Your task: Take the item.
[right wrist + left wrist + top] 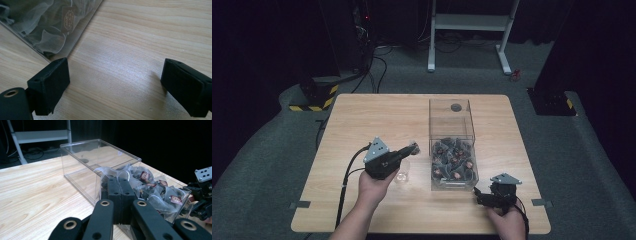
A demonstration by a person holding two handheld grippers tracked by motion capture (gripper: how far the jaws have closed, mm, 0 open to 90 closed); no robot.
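The clear box [452,145] stands right of centre on the worktop [362,120], a small glass [402,174] just left of it; the left half and far edge lie open.

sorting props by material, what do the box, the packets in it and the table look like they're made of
Box: clear hard plastic, likely acrylic; glossy see-through walls with sharp edges.
Packets: thin crinkly translucent film around dark contents, small printed labels.
Table: light wood-grain top, matte; probably laminate, can't tell for sure.
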